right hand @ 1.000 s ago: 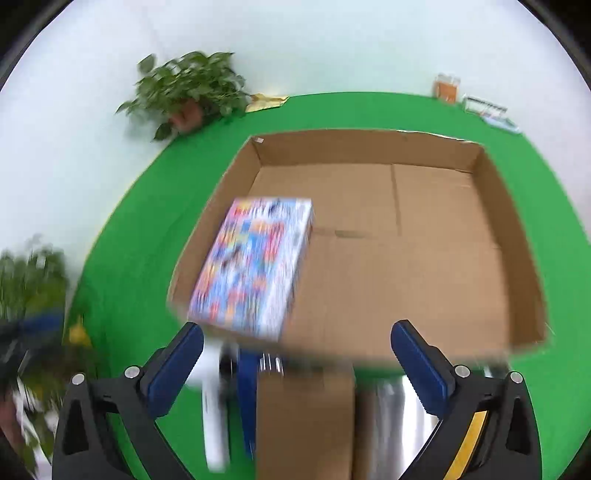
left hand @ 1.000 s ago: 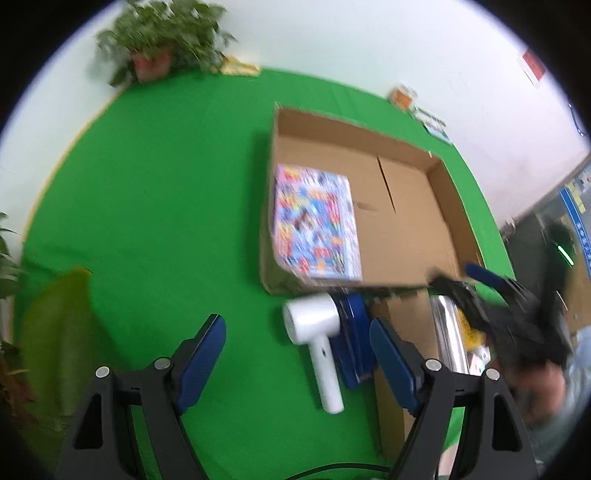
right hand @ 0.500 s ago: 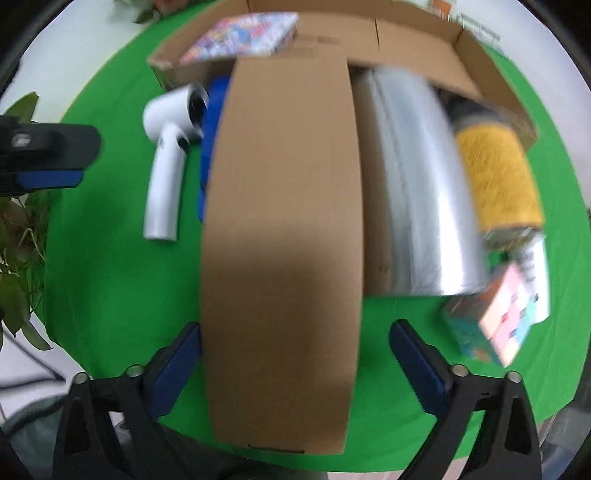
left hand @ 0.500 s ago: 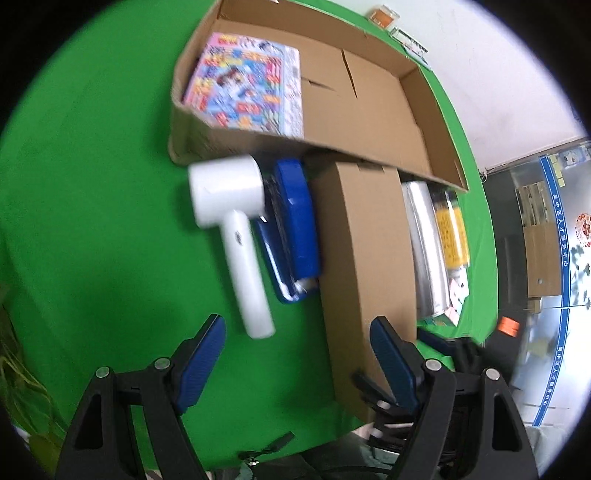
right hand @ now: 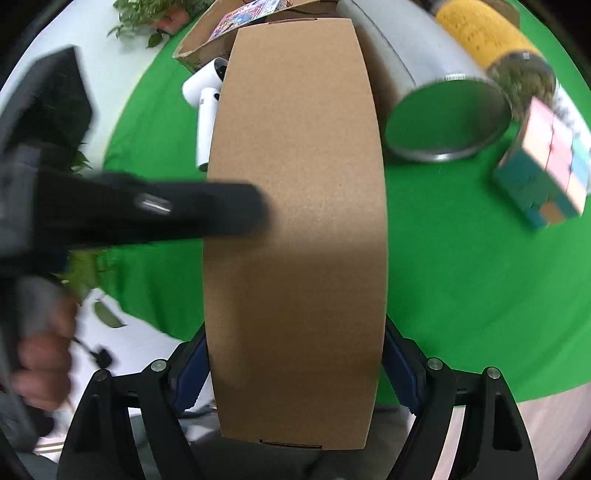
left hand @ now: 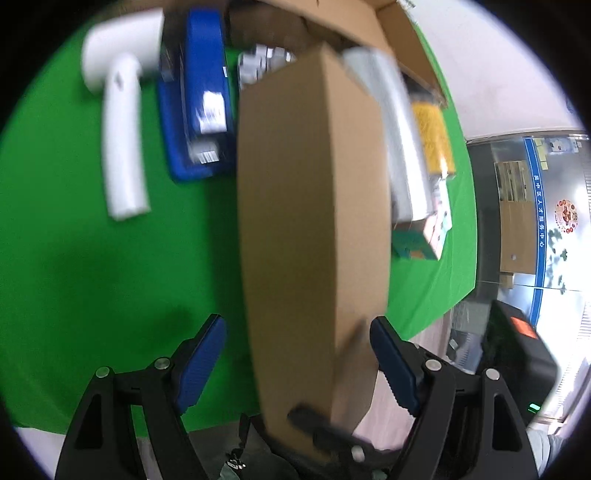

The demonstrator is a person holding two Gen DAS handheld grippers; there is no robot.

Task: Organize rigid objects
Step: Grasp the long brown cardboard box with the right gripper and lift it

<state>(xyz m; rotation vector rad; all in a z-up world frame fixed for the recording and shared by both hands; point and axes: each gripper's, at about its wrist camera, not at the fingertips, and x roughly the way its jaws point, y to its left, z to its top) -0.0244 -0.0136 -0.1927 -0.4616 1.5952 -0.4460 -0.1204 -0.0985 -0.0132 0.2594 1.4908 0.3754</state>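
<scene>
A: Carton (right hand: 295,229) position?
B: Long brown carton, near end pinched between right gripper (right hand: 295,373) jaws, above green bench (right hand: 461,295).
A: Left gripper (left hand: 297,363)?
B: Jaws spread, one each side of carton. Steel cylinder (right hand: 439,110) just right of carton; white hair dryer (left hand: 122,122) left, blurred.

A green cloth (left hand: 92,258) covers the table and hangs over its edge. Behind it stands a plain white wall (left hand: 491,74). To one side, a glass partition (left hand: 554,221) carries a blue vertical strip with Chinese characters (left hand: 538,206) and a round red emblem (left hand: 566,216). A leafy potted plant (right hand: 155,14) stands by the white wall at the table's far edge. Pale flooring (left hand: 432,338) shows below the cloth.
</scene>
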